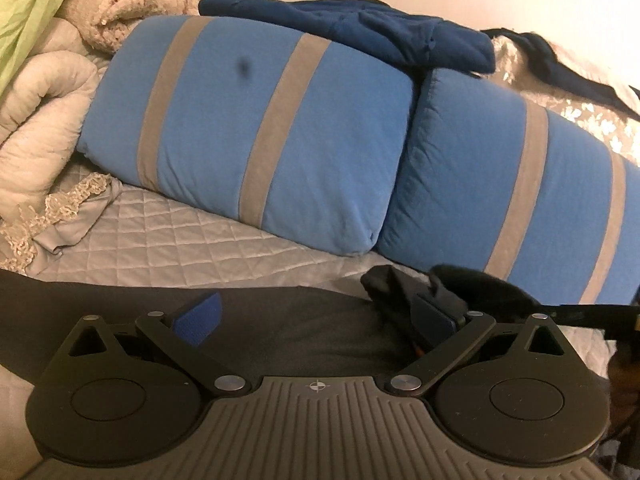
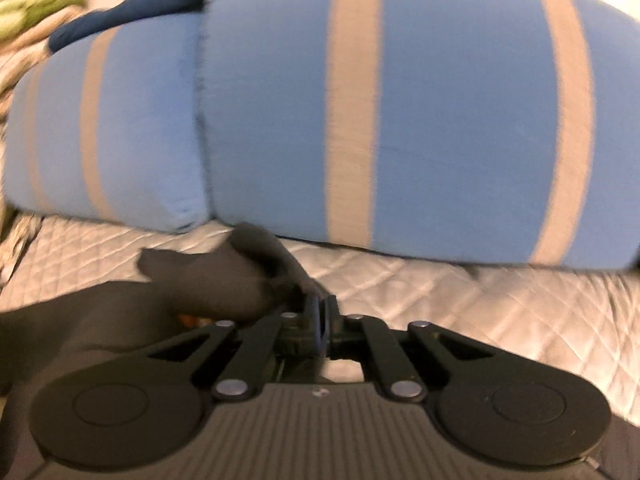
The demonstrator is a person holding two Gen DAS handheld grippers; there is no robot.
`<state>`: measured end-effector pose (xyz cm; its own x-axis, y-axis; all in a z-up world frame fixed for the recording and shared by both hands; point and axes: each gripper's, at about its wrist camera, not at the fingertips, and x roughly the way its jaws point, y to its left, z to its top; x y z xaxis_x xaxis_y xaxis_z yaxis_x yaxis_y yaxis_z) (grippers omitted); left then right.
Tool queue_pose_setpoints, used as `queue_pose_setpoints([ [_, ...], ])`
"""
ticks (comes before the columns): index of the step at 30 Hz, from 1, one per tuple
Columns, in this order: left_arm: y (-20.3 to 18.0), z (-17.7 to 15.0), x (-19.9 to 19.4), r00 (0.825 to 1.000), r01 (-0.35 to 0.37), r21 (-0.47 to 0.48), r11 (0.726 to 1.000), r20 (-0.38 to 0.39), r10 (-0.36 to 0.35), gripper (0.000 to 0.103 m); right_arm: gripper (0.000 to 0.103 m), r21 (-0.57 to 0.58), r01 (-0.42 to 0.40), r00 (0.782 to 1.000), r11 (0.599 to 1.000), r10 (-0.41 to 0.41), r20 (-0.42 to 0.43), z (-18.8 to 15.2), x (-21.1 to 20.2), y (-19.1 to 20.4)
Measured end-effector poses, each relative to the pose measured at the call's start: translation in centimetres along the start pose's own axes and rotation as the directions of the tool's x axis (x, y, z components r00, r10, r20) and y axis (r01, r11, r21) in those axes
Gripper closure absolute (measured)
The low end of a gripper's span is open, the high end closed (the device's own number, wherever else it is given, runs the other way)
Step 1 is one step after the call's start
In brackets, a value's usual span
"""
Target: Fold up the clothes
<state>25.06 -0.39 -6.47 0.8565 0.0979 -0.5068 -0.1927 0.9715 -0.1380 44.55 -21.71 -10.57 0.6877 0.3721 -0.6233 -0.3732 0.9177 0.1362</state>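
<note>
While the dark garment [image 1: 280, 320] lies spread on the bed [image 1: 168, 240] below the pillows [image 1: 248, 128], left gripper [image 1: 316, 316] fingers stand wide. Right view: right gripper [image 2: 322, 320] pinches a raised fold, likely to carry it over.

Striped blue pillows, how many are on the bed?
2. One striped blue pillow lies left, the other striped blue pillow right, side by side, touching. More may be hidden.

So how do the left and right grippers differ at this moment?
The left gripper is wide open, while the right gripper is shut. The left's fingers lie over the dark garment without pinching it; the right's pads clamp a bunched edge of that garment. Both point toward the striped blue pillows on the quilted bed.
</note>
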Motion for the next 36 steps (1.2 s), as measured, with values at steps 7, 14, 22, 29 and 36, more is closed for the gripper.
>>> queue_pose_setpoints([
  [7,-1.5,1.7,1.5,0.985,0.123,0.151,0.981,-0.14,-0.102,0.0,0.101,0.051,-0.021,1.0,0.998,0.021,-0.004,-1.1,0.0,-2.7],
  [14,-2.7,2.8,6.0,0.94,0.334,0.4,0.853,-0.209,-0.27,0.0,0.101,0.015,-0.089,0.996,0.996,0.089,-0.006,-1.4,0.3,-3.3],
  [22,-4.1,1.3,11.4,0.95,0.309,0.534,0.787,-0.212,-0.229,0.0,0.101,-0.066,-0.055,0.998,0.996,0.053,-0.021,-1.5,1.4,-3.5],
  [29,-4.4,0.8,13.6,0.956,0.294,0.581,0.759,-0.19,-0.224,0.0,0.101,-0.133,0.077,0.996,0.988,-0.083,-0.039,-1.2,3.3,-4.1],
  [36,-5.5,0.5,15.7,0.983,0.182,0.681,0.709,-0.113,-0.144,0.0,0.064,-0.184,0.097,0.994,0.978,-0.086,0.065,-1.3,1.6,-3.4],
])
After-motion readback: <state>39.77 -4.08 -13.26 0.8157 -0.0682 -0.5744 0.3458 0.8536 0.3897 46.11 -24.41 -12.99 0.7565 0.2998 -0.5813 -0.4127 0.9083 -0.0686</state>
